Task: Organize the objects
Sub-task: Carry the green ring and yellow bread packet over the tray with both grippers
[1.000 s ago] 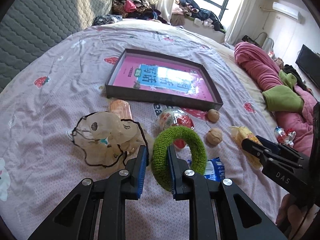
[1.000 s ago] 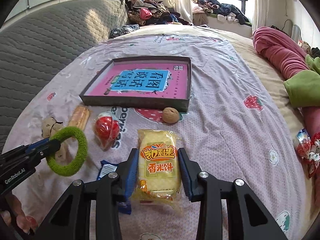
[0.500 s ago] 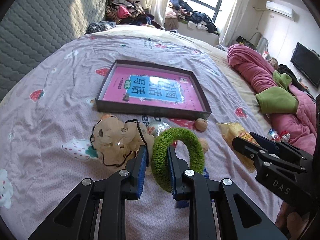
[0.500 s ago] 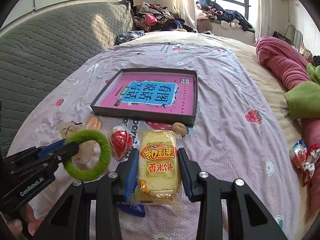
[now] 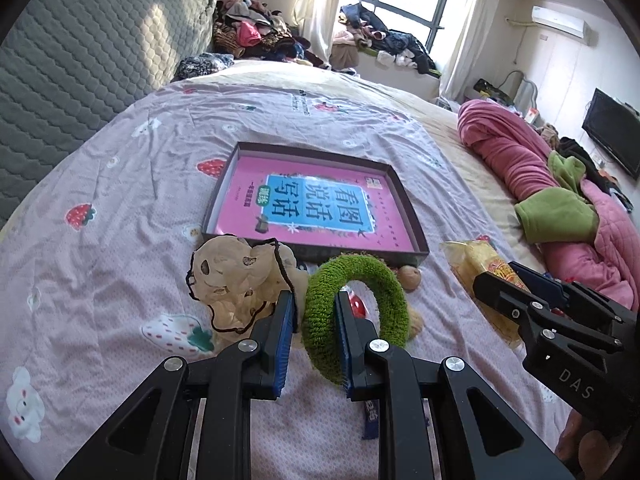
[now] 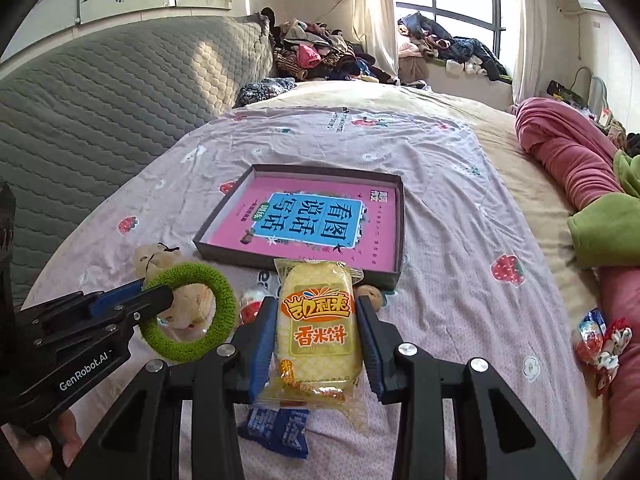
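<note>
Above the bedsheet you hold both loads clear — left gripper clamped on the green ring, right gripper pinching the snack packet — presumably bound for the tray ahead.

I count one green ring, one yellow rice-cracker pack, one tray, one walnut, one blue packet.

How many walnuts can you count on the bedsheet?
1 round brown walnut is clearly visible, just below the dark shallow tray's near right corner, beside the fuzzy green ring. Others may hide behind the held items.
</note>
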`<state>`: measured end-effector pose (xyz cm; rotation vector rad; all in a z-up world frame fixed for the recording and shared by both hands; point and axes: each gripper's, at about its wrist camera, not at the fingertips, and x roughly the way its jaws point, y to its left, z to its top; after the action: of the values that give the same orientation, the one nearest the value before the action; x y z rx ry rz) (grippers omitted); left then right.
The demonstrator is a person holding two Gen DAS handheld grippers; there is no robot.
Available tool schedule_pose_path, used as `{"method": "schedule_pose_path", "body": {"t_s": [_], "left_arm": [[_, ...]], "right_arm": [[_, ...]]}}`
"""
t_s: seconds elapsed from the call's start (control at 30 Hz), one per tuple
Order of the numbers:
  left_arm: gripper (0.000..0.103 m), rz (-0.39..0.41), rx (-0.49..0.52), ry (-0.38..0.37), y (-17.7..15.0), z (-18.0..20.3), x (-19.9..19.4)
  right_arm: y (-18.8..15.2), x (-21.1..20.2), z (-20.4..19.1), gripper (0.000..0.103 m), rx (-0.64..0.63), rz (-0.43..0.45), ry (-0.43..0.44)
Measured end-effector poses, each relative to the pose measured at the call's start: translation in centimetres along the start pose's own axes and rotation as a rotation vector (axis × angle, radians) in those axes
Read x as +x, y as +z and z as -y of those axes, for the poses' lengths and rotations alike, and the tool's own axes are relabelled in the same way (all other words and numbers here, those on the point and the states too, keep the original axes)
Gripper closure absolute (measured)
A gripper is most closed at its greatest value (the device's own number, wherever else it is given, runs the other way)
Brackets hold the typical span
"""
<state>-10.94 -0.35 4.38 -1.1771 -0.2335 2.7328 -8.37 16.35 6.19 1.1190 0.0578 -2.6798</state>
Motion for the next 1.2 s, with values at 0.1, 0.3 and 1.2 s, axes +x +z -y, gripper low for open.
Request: {"method": "schedule_pose_path", "body": {"t_s": [0.1,0.3,1.2], "left_arm": [[0.082,0.003,0.001,0.001,0.8,-0.3,0.2],[0.082,0.011,-0.005,0.004,2.3,-0.7,0.5],[0.082,0.028,0.034,-0.011,12.1,-0.3,3.8]], "right_arm": [[0.5,0.1,-0.1,0.063,-0.003,0.008,0.004],[1.6,0.6,-0.3,0.063,-0.003,0.022,0.012],[8.6,3.8,1.9,0.063,-0.015,0.086,0.024]]}}
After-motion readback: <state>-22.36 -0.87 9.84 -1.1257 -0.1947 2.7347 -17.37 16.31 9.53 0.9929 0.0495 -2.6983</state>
